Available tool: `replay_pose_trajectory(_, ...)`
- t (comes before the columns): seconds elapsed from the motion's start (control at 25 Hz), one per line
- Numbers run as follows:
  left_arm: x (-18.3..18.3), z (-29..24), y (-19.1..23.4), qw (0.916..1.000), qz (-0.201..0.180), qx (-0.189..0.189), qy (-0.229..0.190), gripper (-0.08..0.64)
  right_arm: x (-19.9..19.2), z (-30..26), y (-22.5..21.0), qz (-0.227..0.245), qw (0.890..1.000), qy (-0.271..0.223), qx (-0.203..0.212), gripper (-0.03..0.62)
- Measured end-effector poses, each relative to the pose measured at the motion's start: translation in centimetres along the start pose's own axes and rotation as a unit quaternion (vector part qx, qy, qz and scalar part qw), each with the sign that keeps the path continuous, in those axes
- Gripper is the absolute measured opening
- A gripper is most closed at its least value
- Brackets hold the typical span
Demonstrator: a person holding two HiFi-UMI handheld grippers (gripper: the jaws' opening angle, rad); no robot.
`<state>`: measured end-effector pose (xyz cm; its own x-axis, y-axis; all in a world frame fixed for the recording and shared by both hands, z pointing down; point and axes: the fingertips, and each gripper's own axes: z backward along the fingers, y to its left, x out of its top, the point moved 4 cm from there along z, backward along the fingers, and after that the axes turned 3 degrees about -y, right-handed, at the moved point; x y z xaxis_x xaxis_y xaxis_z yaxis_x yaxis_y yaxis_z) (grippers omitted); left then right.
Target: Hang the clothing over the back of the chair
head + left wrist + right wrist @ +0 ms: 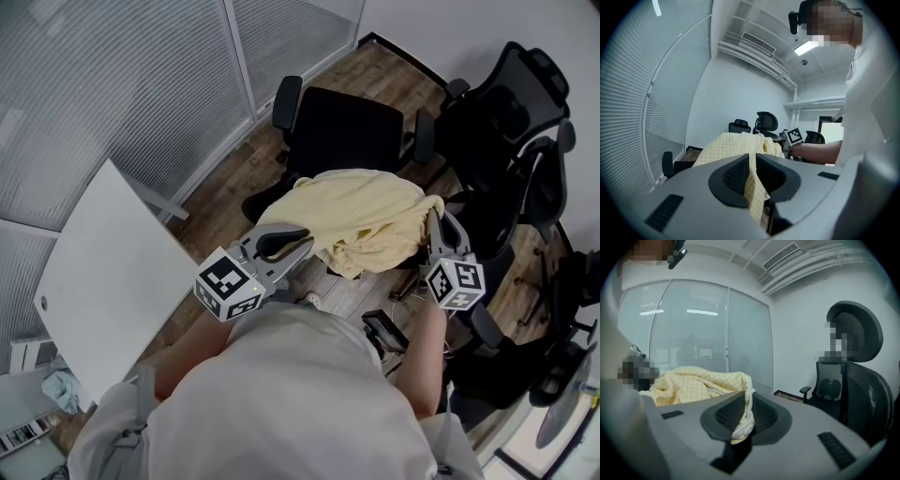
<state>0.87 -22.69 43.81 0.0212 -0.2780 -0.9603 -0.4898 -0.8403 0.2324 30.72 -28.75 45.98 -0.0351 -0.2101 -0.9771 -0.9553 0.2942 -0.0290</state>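
Head view: wood floor (375,70), black chair (342,127), white table (103,281)

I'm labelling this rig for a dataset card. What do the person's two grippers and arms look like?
The left gripper and right gripper match: smooth grey bodies, rounded black recesses with ribbed black pads, and a white cube of black square markers on each. No cables show. The person wears a pale top; the right forearm is bare of sleeve.

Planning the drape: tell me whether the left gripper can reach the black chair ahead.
Probably yes: the left gripper, shut on the yellow garment, sits just short of the black chair, with only that garment between them.
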Motion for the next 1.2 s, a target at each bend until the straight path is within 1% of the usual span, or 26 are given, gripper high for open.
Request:
replay_pose_trajectory(0.16,0.3,0.1,0.9,0.9995,-0.009,0.032,0.0,0.041,0.3,0.6,-0.1,-0.003,1.0,-0.013,0.001,0.048)
replay_pose_trajectory(0.28,0.6,0.2,1.4,0.9989,-0.021,0.043,-0.005,0.031,0.9,1.3,-0.1,-0.007,0.999,-0.035,0.005,0.055)
replay_pose_trajectory(0.44,1.2,0.3,1.8,0.9983,-0.024,0.048,-0.019,0.025,2.0,2.8,0.2,0.005,0.998,-0.06,0.008,0.061)
replay_pose_trajectory(0.6,1.6,0.4,2.2,0.998,-0.029,0.051,-0.024,0.02,2.9,3.8,0.4,0.002,0.997,-0.072,0.017,0.074)
replay_pose_trajectory(0.72,1.8,0.3,2.3,0.9977,-0.041,0.049,-0.021,0.012,4.2,4.6,0.6,-0.003,0.996,-0.092,0.021,0.078)
replay_pose_trajectory(1.0,3.5,0.6,3.2,0.9961,-0.054,0.057,-0.04,0.012,8.3,6.3,1.4,0.015,0.991,-0.135,0.005,0.078)
replay_pose_trajectory(1.2,4.8,0.5,3.9,0.9938,-0.064,0.068,-0.061,0.012,9.5,5.9,1.8,0.03,0.99,-0.139,0.01,0.078)
